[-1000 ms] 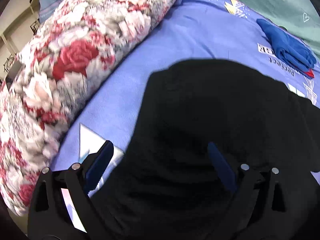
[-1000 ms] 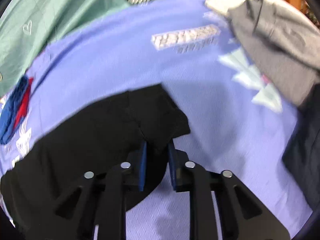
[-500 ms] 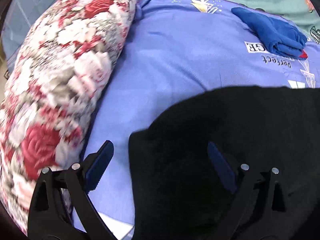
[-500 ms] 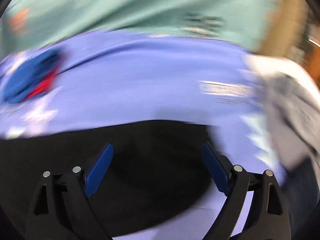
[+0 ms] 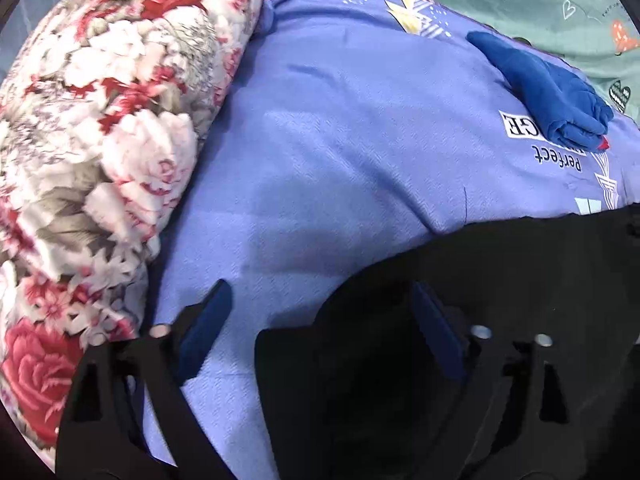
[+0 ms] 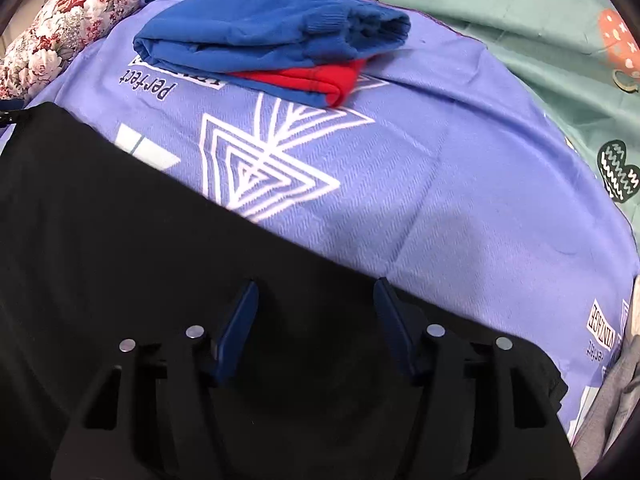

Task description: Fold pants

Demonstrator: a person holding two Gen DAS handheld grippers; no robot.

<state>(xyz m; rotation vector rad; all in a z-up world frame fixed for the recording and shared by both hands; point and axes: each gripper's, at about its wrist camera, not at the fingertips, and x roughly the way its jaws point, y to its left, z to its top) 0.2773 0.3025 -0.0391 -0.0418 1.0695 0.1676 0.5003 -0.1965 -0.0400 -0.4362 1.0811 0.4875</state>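
Observation:
The black pants (image 5: pixel 500 280) lie flat on the purple sheet (image 5: pixel 340 140), filling the lower right of the left wrist view and the lower left of the right wrist view (image 6: pixel 120 240). My left gripper (image 5: pixel 320 312) is open and empty over the pants' left edge, one finger over the sheet, the other over the black cloth. My right gripper (image 6: pixel 316 312) is open and empty just above the pants near their far edge.
A floral rolled quilt (image 5: pixel 100 140) lies along the left. A folded blue and red garment (image 6: pixel 272 44) lies on the sheet beyond the pants, also in the left wrist view (image 5: pixel 552 92). A green patterned sheet (image 6: pixel 520 20) lies behind. Grey clothing (image 6: pixel 616 400) sits at the right.
My right gripper let go of the pants fold, opened and swung left toward the blue garment. My left gripper stayed open and drew back to the pants' left edge.

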